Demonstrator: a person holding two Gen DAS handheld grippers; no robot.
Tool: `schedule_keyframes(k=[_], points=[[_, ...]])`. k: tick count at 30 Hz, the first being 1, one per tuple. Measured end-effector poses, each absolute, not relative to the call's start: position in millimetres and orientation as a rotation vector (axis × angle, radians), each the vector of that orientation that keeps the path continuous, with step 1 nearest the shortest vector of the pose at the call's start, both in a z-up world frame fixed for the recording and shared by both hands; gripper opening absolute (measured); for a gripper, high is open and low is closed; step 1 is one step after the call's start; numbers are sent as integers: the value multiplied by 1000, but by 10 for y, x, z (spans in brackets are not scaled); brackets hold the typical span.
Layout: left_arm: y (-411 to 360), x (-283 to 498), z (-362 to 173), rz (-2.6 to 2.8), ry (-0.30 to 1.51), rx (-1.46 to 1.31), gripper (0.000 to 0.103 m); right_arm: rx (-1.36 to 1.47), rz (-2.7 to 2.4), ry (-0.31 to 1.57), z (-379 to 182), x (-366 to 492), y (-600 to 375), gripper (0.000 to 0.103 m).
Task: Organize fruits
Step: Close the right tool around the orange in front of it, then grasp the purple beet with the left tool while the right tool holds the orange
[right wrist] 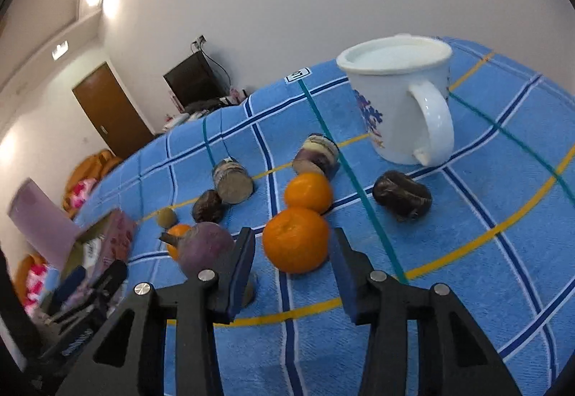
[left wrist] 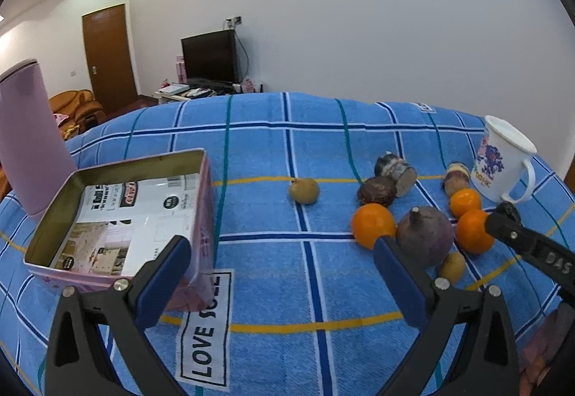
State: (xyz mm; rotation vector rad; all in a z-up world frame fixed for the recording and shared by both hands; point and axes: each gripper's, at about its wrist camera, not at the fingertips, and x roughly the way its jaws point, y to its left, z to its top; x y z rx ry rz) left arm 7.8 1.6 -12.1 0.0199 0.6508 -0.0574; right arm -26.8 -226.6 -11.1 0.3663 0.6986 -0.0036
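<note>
Three oranges lie on the blue checked cloth. The nearest orange (right wrist: pixel 295 239) sits between the fingertips of my right gripper (right wrist: pixel 294 245), with a thin gap at each pad, so the jaws are open. The same orange (left wrist: pixel 473 231) appears in the left wrist view, with a right finger (left wrist: pixel 510 227) beside it. A second orange (right wrist: pixel 308 192) lies just behind it, and a third (left wrist: pixel 372 225) lies left of a round purple fruit (left wrist: pixel 426 234). My left gripper (left wrist: pixel 282 245) is open and holds nothing. An open pink tin (left wrist: pixel 208 202) stands to its left.
A white mug (right wrist: pixel 395 101) stands at the back right. Dark brown fruits (left wrist: pixel 376 190) (right wrist: pixel 402 198), two cut striped pieces (left wrist: pixel 397 173) (left wrist: pixel 456 176) and small brown fruits (left wrist: pixel 304 190) (left wrist: pixel 452 266) are scattered around. A tall pink canister (left wrist: pixel 28 137) stands behind the tin.
</note>
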Motion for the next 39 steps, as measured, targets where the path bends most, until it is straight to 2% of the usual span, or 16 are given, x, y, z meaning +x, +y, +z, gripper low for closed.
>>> schedule_keyframes(k=[7, 12, 14, 16, 21, 25, 31, 39], points=[[-98, 55, -118, -137, 647, 49, 102, 305, -12, 759, -198, -70, -2207, 46], [-135, 80, -121, -184, 659, 43, 102, 327, 32, 844, -315, 100, -2189, 57], [-157, 98, -125, -197, 668, 34, 102, 294, 24, 848, -296, 93, -2152, 56], [-194, 106, -129, -199, 667, 43, 102, 274, 22, 852, -281, 83, -2127, 50], [-351, 39, -58, -233, 612, 75, 102, 327, 48, 825, -240, -22, -2210, 49], [-623, 103, -28, -283, 616, 154, 102, 403, 2, 701, -58, -210, -2447, 49], [-899, 441, -180, -285, 762, 129, 81, 433, -76, 617, 73, -344, -2611, 50], [-1218, 511, -255, -193, 771, 231, 80, 454, -63, 623, 82, -336, -2638, 50]])
